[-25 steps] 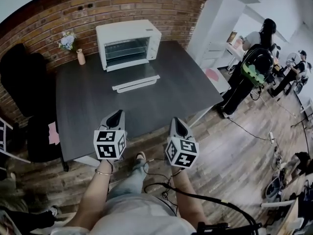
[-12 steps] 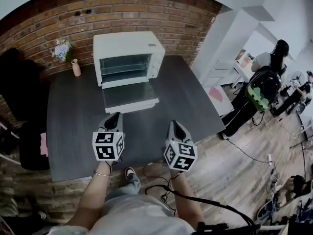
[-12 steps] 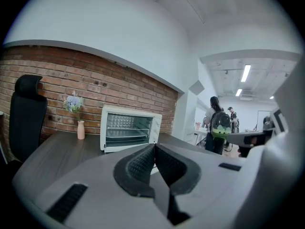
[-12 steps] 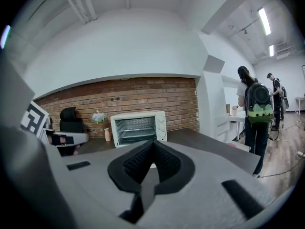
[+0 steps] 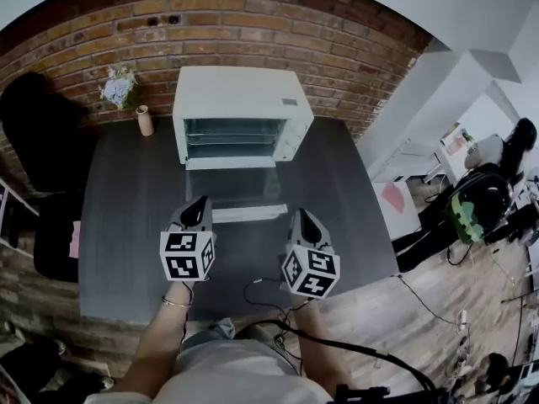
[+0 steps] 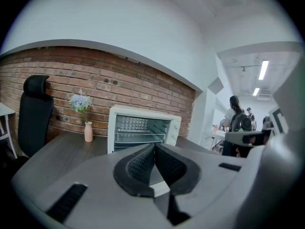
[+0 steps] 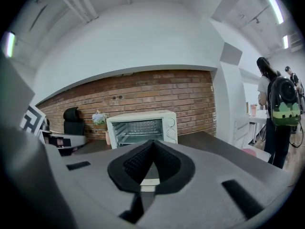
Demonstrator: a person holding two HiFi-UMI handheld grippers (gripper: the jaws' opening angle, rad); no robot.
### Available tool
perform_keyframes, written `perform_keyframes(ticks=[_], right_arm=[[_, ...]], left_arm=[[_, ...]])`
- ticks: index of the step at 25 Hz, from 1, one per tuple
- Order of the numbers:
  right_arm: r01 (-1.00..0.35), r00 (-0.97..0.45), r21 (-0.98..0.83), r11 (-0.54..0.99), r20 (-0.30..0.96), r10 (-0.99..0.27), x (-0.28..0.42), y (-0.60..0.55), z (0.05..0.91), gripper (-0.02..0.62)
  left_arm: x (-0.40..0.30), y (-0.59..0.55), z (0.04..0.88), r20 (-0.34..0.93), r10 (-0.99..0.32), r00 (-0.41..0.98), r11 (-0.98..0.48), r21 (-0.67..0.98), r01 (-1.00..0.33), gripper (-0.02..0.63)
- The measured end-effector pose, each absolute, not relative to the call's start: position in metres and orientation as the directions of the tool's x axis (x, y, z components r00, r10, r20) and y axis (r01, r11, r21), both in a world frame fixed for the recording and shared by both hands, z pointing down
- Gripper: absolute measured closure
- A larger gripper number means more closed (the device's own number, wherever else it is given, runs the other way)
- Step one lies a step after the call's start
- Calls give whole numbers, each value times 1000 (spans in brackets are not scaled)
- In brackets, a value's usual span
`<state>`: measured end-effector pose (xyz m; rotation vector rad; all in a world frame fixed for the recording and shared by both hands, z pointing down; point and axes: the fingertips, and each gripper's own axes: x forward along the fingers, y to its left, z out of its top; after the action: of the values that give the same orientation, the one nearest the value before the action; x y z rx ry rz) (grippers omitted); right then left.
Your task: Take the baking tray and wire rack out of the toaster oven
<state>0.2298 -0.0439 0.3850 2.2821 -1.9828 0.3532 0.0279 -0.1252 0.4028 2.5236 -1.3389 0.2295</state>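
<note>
At the far left a black chair (image 5: 38, 133) stood against the brick wall, beside the dark table (image 5: 126, 225). A small vase (image 5: 145, 121) of flowers sat at the table's back edge, just left of the toaster oven (image 5: 244, 91). The oven's door (image 5: 240, 194) lay dropped flat toward us, so the cavity was open. Inside, about midway up, we saw the wire rack (image 6: 139, 135) lying level. We could not separate the baking tray from it at this range, and both were inside the oven, untouched.

We judged both to be light, stiff metal, thin at the edge and rather slick, with the tray apt to tip if pinched at one corner. The best hold seemed to be the front edge: the rack's front bar and the tray's front lip. We would take them near the middle, or with a gripper on either side of it, and draw them straight out, level, over the open door.

Nearer us, the left gripper (image 5: 201, 202) hovered above the table near the front of the open door, its jaws pressed together with nothing between them. The right gripper (image 5: 301, 217) hung alongside, apart from the left, likewise closed and empty, and pointed at the oven. Both would need to spread their jaws before reaching in. Far right, beyond the table, a person with a backpack (image 5: 476, 209) stood on the wooden floor
</note>
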Motion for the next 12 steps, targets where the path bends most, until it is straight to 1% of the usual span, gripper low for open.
perform_keyframes(ticks=[8,12], right_arm=[[-996,2,-80,-23,256,-967,229,-85,390,594],[-996,-33,-85,13,237,-971,229,-96,381,594]], left_arm=[[12,-140,401,262,-859,440,-407,173,-897,600],[11,-138,395,246,-876,415,-382,172,-908,600]])
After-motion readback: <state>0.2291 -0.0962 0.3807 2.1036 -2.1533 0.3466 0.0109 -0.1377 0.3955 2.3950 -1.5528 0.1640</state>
